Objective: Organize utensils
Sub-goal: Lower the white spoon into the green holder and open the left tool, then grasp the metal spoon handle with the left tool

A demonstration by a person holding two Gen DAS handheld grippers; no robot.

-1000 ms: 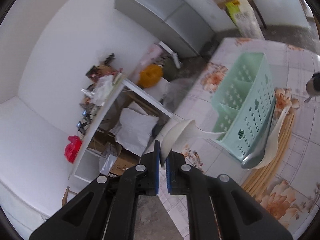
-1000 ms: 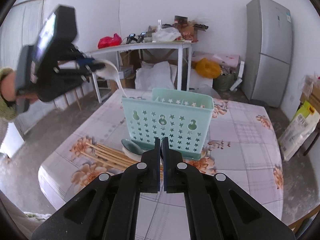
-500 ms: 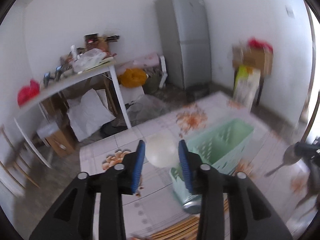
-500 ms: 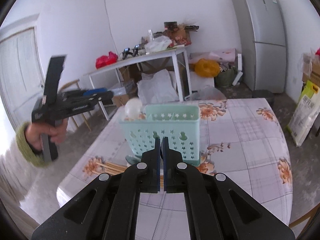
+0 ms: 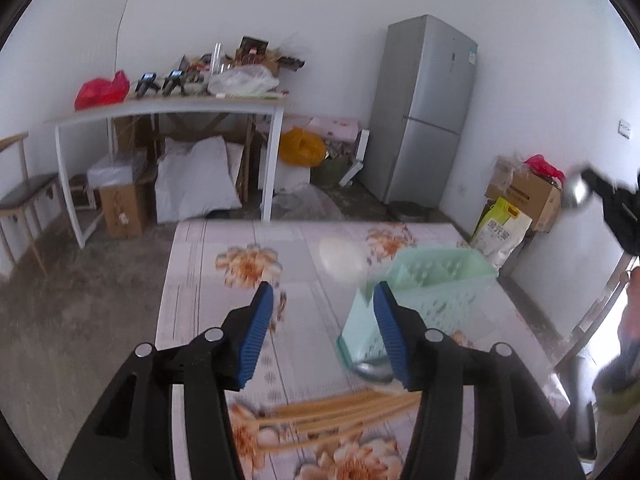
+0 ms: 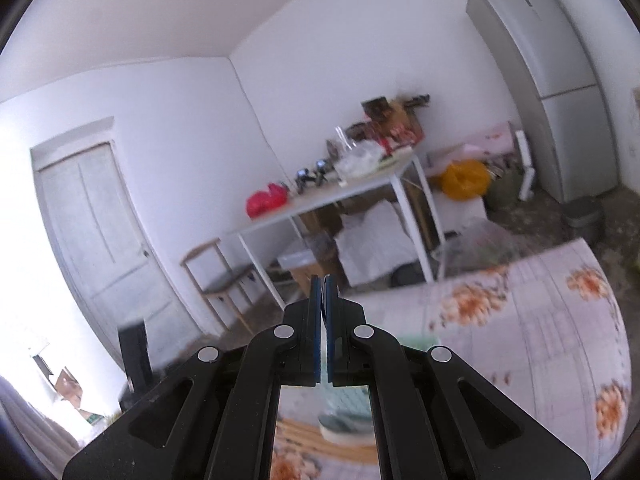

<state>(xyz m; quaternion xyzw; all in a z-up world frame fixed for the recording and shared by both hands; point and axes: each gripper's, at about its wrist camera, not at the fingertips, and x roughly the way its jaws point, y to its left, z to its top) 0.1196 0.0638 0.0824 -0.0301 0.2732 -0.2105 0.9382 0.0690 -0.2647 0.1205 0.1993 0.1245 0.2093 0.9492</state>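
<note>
In the left wrist view my left gripper (image 5: 323,286) hangs over the flowered table (image 5: 208,280), its jaws opening with nothing between the pads. Just ahead, a white spoon (image 5: 342,260) stands bowl-up in the mint green caddy (image 5: 436,288). A metal spoon (image 5: 372,370) and several wooden chopsticks (image 5: 340,412) lie in front of the caddy. At the far right my right gripper (image 5: 592,184) is raised, shut on another metal spoon (image 5: 576,192). In the right wrist view the right gripper (image 6: 324,280) is shut, with the caddy (image 6: 344,400) low between its arms.
Beyond the table stand a white side table (image 5: 168,110) loaded with clutter, a grey fridge (image 5: 424,112), boxes and bags on the floor, and a chair (image 5: 24,192) at the left. A door (image 6: 92,232) shows in the right wrist view. A sleeve (image 5: 616,384) is at the right edge.
The left gripper rolled upright and opened, letting go of the white spoon, which now stands in the caddy. The right gripper rose and turned away from the caddy toward the door.
</note>
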